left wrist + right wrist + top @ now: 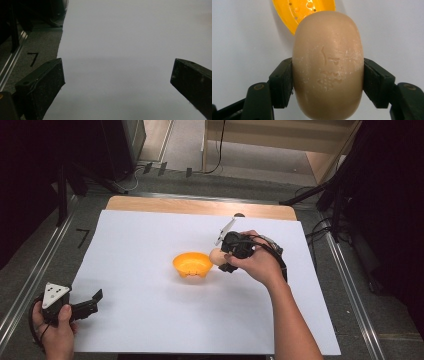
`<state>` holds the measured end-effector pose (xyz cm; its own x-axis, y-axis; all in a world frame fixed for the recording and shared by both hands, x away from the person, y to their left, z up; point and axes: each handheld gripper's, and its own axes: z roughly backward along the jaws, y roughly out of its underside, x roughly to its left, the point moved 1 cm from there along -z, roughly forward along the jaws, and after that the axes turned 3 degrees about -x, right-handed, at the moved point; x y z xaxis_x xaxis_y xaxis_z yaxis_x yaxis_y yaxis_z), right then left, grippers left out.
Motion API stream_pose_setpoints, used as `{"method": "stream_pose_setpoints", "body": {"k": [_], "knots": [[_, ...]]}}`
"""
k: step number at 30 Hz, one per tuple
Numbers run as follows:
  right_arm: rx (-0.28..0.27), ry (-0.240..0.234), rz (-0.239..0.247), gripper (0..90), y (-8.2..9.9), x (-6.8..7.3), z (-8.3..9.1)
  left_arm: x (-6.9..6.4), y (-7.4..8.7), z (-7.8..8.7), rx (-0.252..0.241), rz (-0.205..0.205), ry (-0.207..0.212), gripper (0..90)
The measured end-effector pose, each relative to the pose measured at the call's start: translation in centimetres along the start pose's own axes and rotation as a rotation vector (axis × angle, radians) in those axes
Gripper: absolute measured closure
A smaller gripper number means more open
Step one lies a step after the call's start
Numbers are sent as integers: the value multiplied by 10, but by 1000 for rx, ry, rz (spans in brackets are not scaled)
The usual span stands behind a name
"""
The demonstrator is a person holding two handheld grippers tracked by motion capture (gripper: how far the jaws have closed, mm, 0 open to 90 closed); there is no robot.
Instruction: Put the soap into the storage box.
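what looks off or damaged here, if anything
Nothing is spilled or askew. The only oddity is the bar of soap clamped in the right gripper: its face is scuffed, with pale flaky marks and a worn stamp. The orange soap dish sits upright on the white sheet, apparently intact.

white sheet [150, 320] on wooden table [200, 206], grey floor [30, 265], dark surroundings

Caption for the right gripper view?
Right gripper clamps a tan bar of soap, orange dish just beyond it.
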<state>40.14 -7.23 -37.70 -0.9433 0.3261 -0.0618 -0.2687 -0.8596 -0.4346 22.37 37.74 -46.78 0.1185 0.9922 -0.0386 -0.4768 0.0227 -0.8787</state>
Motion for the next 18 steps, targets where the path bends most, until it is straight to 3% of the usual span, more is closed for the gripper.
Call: {"method": "stream_pose_setpoints", "body": {"k": [18], "knots": [[0,-27,91,328,-46,9,-16,0,0,1,-6,-2,-9,0]]}}
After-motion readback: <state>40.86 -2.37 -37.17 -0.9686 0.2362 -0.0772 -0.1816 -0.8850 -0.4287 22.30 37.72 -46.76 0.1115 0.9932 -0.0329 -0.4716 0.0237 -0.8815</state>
